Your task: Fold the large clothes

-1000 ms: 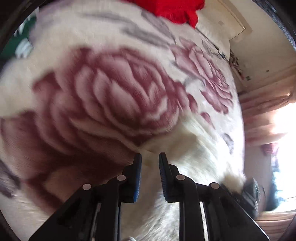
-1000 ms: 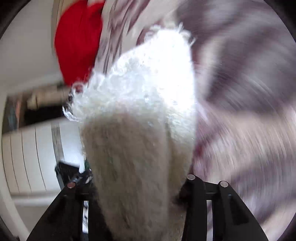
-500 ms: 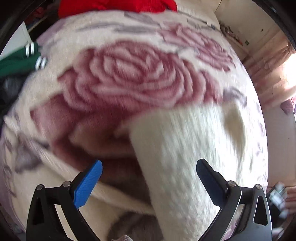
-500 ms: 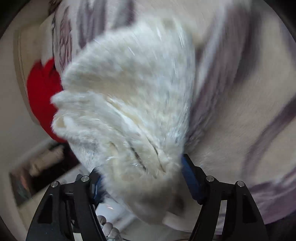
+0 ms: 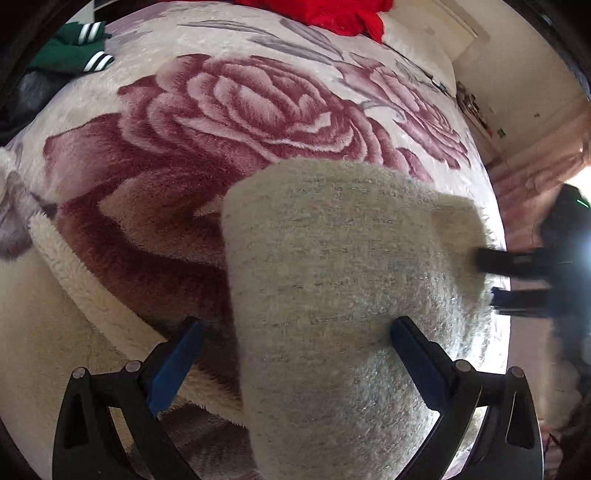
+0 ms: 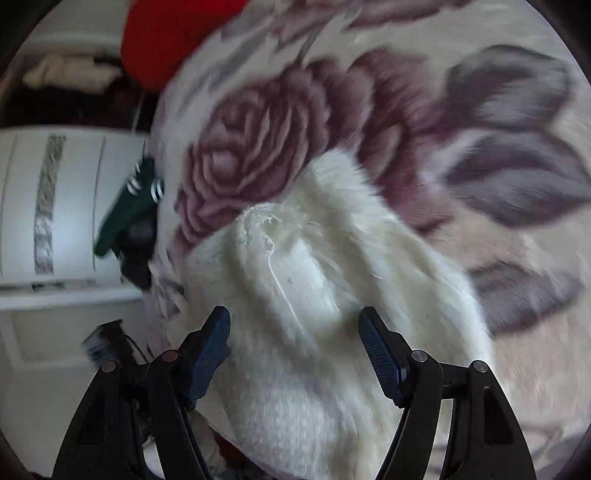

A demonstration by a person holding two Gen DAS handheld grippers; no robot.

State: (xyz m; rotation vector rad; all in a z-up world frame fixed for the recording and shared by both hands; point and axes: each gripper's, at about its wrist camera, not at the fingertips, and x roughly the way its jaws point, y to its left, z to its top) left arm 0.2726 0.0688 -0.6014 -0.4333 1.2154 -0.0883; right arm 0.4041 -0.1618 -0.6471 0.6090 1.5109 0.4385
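Note:
A cream fuzzy knit garment (image 5: 343, 280) lies on a bed covered by a rose-patterned blanket (image 5: 236, 107). My left gripper (image 5: 295, 350) is open, its blue-padded fingers (image 5: 177, 354) spread either side of the garment's folded edge, holding nothing. In the right wrist view the same garment (image 6: 314, 295) lies bunched in front of my right gripper (image 6: 295, 350), which is open with fingers (image 6: 380, 354) apart over the fabric. The right gripper also shows in the left wrist view (image 5: 517, 280) at the garment's far right edge.
A red garment (image 5: 332, 14) lies at the head of the bed. A green garment with white stripes (image 5: 74, 51) lies at the bed's left edge, also in the right wrist view (image 6: 129, 206). A white cabinet (image 6: 55, 206) stands beside the bed.
Both grippers have opened and let go of the cream garment, which now lies on the blanket. The left opened about half a second ago; the right released after that and drew back.

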